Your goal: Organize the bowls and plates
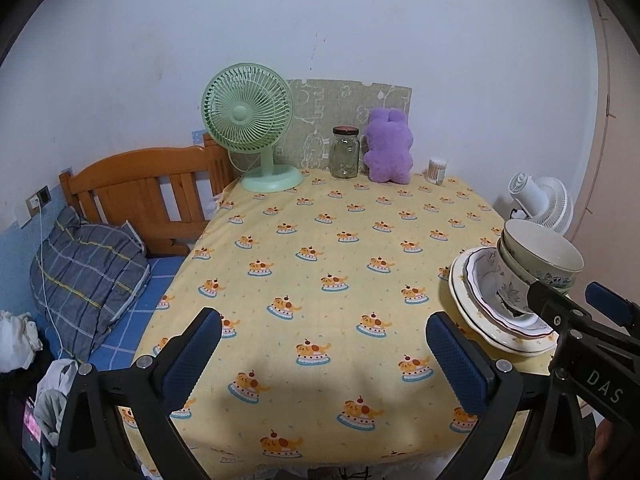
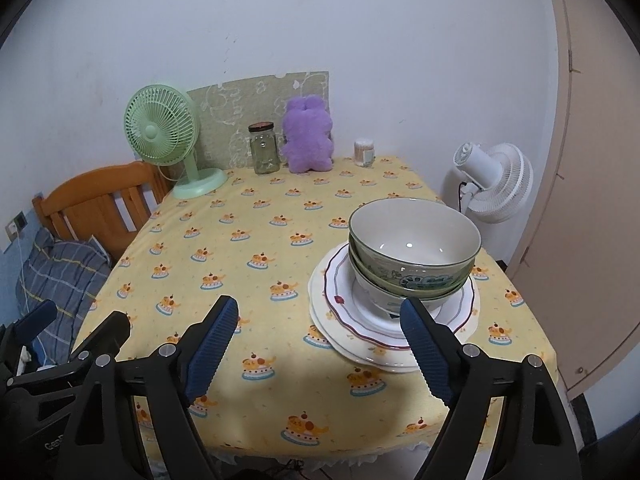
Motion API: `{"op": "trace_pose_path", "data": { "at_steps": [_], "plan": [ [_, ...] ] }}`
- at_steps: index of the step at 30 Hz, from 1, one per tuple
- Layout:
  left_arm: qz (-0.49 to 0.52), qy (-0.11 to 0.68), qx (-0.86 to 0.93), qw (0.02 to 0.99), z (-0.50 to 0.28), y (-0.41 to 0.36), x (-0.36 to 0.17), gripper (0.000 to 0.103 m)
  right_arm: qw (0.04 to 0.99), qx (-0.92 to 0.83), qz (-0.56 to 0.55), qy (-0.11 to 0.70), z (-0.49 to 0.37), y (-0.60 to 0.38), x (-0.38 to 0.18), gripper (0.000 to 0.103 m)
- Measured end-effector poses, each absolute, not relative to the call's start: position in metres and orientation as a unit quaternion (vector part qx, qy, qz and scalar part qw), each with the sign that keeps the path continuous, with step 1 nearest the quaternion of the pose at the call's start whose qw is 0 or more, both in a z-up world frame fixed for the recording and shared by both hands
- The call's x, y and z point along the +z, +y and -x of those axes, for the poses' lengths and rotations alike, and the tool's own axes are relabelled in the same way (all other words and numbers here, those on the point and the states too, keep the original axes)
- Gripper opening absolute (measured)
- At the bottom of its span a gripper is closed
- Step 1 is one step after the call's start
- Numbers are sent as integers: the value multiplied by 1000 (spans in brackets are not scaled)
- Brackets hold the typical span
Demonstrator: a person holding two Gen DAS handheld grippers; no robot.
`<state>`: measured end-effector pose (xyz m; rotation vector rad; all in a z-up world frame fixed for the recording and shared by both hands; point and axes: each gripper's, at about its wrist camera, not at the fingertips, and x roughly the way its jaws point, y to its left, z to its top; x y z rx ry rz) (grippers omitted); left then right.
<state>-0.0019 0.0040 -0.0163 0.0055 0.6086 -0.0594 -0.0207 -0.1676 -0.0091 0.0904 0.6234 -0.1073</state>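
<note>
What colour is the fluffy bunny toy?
Purple. The bunny toy shows best in the left wrist view.

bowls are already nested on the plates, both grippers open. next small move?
Probably back the right gripper away. Its jaws stand open and empty beside the stacked bowls, which sit on the plates. The left gripper is open over bare tablecloth. Nothing else looks left to stack.

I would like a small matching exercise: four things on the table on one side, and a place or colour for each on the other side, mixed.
Things:
1. desk fan
2. plush toy
3. glass jar
4. stacked bowls

Descriptions:
A. purple
B. on the plates
C. light green
D. clear, with a dark lid

Pairs: 1-C, 2-A, 3-D, 4-B
</note>
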Motion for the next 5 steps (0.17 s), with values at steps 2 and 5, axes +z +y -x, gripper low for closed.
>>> {"op": "trace_pose_path", "data": {
  "at_steps": [2, 5],
  "plan": [
    [-2, 298, -28, 954, 2, 4, -16, 103, 950, -52, -44, 306, 21, -168, -9, 85],
    [0, 298, -26, 954, 3, 5, -15, 103, 950, -50, -42, 306, 21, -167, -8, 86]
  ]
}}
